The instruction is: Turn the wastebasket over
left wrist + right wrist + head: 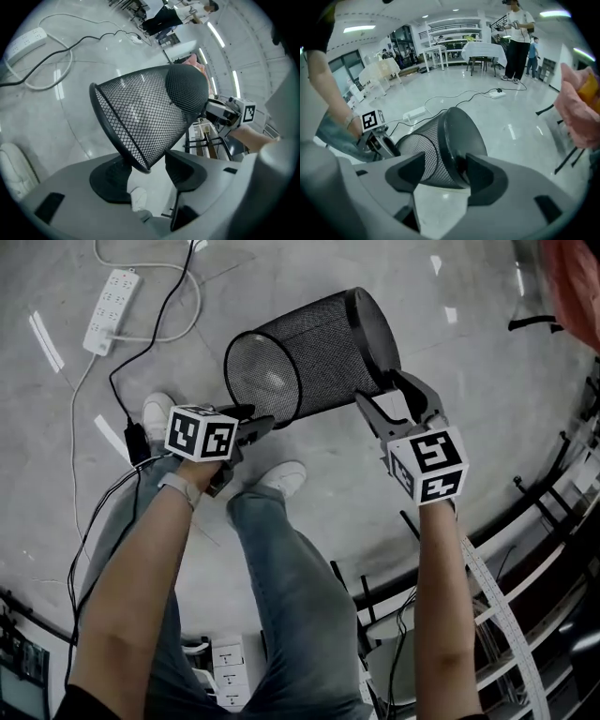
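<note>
A black mesh wastebasket point(309, 352) is held off the grey floor, lying tilted with its open mouth toward the left and its solid base up to the right. My left gripper point(261, 423) is at the lower rim of the mouth. In the left gripper view that rim point(140, 161) sits between the jaws of the left gripper point(150, 176), against the left pad, with a gap to the right pad. My right gripper point(386, 395) straddles the base edge. In the right gripper view the wastebasket point(436, 140) fills the jaws of the right gripper point(445, 176), one pad on the mesh, one on the base.
A white power strip point(111, 298) and looping cables point(155, 320) lie on the floor at the upper left. The person's white shoes point(281, 479) stand under the basket. Dark metal rails point(525, 521) run along the right. People point(518, 37) and tables stand far off.
</note>
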The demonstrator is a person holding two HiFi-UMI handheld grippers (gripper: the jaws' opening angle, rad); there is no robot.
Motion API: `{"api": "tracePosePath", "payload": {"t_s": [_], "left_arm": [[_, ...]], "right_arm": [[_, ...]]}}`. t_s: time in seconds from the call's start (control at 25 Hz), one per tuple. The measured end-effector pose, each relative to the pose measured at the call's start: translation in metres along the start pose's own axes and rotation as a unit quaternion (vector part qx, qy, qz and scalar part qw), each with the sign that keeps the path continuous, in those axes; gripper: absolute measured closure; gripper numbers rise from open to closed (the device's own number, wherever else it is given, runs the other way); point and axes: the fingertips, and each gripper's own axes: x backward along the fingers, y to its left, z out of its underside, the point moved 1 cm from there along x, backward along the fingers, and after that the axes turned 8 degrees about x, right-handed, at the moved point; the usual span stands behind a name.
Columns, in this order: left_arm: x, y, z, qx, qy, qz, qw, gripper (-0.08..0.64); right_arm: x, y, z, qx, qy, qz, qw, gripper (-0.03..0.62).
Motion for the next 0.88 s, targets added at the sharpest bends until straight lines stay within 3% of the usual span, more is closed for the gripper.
{"api": "tracePosePath", "payload": {"t_s": [0.32, 0.52, 0.68, 0.88], "left_arm": [[0.026, 0.039, 0.029, 0.035, 0.044, -0.051, 0.9971, 0.308], [0.036, 0.065, 0.042, 0.050, 0.057, -0.080, 0.9939, 0.299], [0.055, 0.084, 0.062, 0.037, 0.096, -0.124, 0.9870, 0.299], [0.101, 0.078, 0.053, 0.031, 0.053, -0.127, 0.9900, 0.299]], "right_arm": [[-0.002, 0.067, -0.019, 0.089, 0.009, 0.054, 0.995, 0.333], [-0.003, 0.099, -0.040, 0.170, 0.017, 0.079, 0.982, 0.347], [-0.010, 0.125, -0.053, 0.225, 0.026, 0.087, 0.970, 0.347], [-0.016, 0.160, -0.063, 0.260, 0.036, 0.067, 0.963, 0.369]]}}
